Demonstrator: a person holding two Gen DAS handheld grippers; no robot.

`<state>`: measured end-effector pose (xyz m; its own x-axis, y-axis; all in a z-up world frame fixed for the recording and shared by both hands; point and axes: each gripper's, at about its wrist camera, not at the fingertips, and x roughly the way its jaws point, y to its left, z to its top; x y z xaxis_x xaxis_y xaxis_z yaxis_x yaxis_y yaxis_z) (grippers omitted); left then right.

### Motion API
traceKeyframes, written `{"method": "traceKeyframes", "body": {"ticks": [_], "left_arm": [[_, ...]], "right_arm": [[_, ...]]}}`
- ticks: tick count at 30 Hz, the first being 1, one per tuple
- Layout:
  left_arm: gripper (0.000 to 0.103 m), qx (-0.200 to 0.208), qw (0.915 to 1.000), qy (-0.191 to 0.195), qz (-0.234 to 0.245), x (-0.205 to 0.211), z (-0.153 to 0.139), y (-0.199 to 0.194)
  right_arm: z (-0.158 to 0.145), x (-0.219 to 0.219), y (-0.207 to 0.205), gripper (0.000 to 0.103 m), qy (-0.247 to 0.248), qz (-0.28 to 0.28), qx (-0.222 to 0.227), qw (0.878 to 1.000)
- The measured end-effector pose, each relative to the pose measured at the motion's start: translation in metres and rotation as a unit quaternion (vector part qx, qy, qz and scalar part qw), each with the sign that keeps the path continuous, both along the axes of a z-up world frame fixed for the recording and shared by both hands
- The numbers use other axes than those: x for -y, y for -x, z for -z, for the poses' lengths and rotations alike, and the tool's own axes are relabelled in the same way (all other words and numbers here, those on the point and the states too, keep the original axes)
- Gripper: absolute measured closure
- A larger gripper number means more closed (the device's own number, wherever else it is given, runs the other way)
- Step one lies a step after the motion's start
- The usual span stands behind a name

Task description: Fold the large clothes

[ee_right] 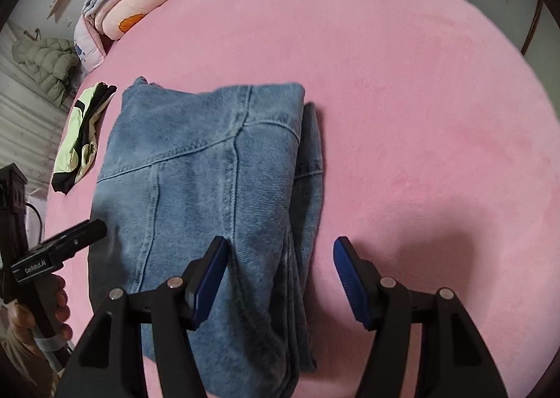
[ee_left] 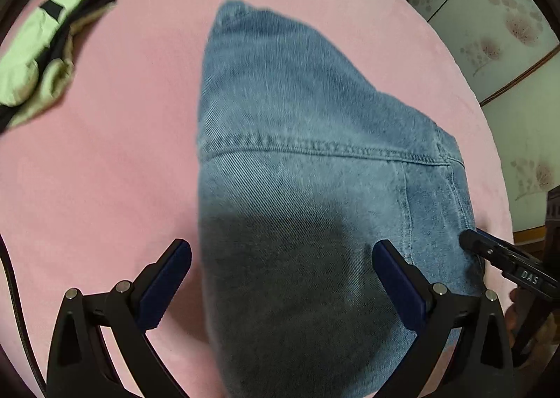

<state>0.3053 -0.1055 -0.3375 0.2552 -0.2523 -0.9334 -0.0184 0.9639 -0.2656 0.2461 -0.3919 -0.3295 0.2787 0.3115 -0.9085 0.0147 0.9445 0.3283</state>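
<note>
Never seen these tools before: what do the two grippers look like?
Each is a matte black frame with silver pivot pins and two fingers with ribbed blue pads. The left gripper and right gripper match. White lettering marks their bodies, "GenRobot.AI" on the left one. Bare hands hold them.

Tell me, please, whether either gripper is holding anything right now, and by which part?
Nothing is held: the left gripper and right gripper are both open above the folded denim garment.

Left gripper (ee_left: 281,258) and right gripper (ee_right: 280,256) hover, jaws spread wide.
</note>
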Motion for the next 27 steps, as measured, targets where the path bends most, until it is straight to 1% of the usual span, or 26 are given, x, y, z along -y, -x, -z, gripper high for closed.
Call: {"method": "traceKeyframes", "body": {"ticks": [1,4,8,10,13,15,17,19,20,21,22,23,24,25,26,27], "left_arm": [[0.000,-0.006,0.9999,0.009,-0.001,0.000,0.005,-0.001],[0.000,-0.015,0.9997,0.020,-0.003,-0.002,0.018,-0.002],[0.000,-0.021,0.9980,0.059,-0.005,-0.009,0.036,-0.004],[0.000,-0.030,0.9953,0.092,-0.004,-0.013,0.048,-0.005],[0.000,-0.040,0.9920,0.120,0.005,-0.018,0.058,-0.010],[0.000,-0.046,0.9908,0.127,0.014,-0.019,0.062,-0.011],[0.000,-0.052,0.9902,0.127,0.022,-0.019,0.064,-0.012],[0.005,-0.049,0.9913,0.119,0.026,-0.017,0.064,-0.010],[0.007,-0.044,0.9926,0.109,0.030,-0.015,0.063,-0.008],[0.012,-0.036,0.9938,0.100,0.033,-0.013,0.060,-0.005],[0.017,-0.029,0.9944,0.096,0.035,-0.012,0.056,-0.004],[0.021,-0.018,0.9953,0.087,0.037,-0.010,0.051,0.000],[0.029,-0.005,0.9959,0.084,0.034,-0.011,0.046,0.005],[0.036,0.003,0.9959,0.084,0.032,-0.011,0.041,0.006],[0.039,0.015,0.9958,0.085,0.029,-0.013,0.036,0.011],[0.045,0.022,0.9957,0.085,0.028,-0.015,0.031,0.014]], "right_arm": [[0.004,0.000,-0.002,0.040,-0.010,-0.002,-0.003,1.000],[0.020,0.002,-0.011,0.039,-0.047,-0.013,-0.022,0.999],[0.037,-0.001,-0.023,0.037,-0.086,-0.030,-0.034,0.995],[0.043,-0.005,-0.028,0.034,-0.095,-0.041,-0.030,0.994],[0.049,-0.010,-0.035,0.032,-0.112,-0.058,-0.023,0.992],[0.050,-0.014,-0.039,0.034,-0.114,-0.069,-0.018,0.991],[0.049,-0.022,-0.041,0.035,-0.101,-0.085,-0.008,0.991],[0.046,-0.031,-0.040,0.043,-0.084,-0.096,0.005,0.992],[0.044,-0.033,-0.039,0.045,-0.079,-0.099,0.009,0.992],[0.042,-0.033,-0.038,0.049,-0.076,-0.100,0.013,0.992],[0.039,-0.035,-0.036,0.056,-0.073,-0.101,0.017,0.992],[0.036,-0.036,-0.035,0.060,-0.069,-0.102,0.021,0.992],[0.032,-0.037,-0.033,0.070,-0.060,-0.102,0.028,0.993],[0.024,-0.040,-0.030,0.073,-0.048,-0.103,0.035,0.993],[0.021,-0.041,-0.029,0.075,-0.043,-0.104,0.039,0.993],[0.014,-0.045,-0.026,0.078,-0.033,-0.104,0.045,0.993]]}}
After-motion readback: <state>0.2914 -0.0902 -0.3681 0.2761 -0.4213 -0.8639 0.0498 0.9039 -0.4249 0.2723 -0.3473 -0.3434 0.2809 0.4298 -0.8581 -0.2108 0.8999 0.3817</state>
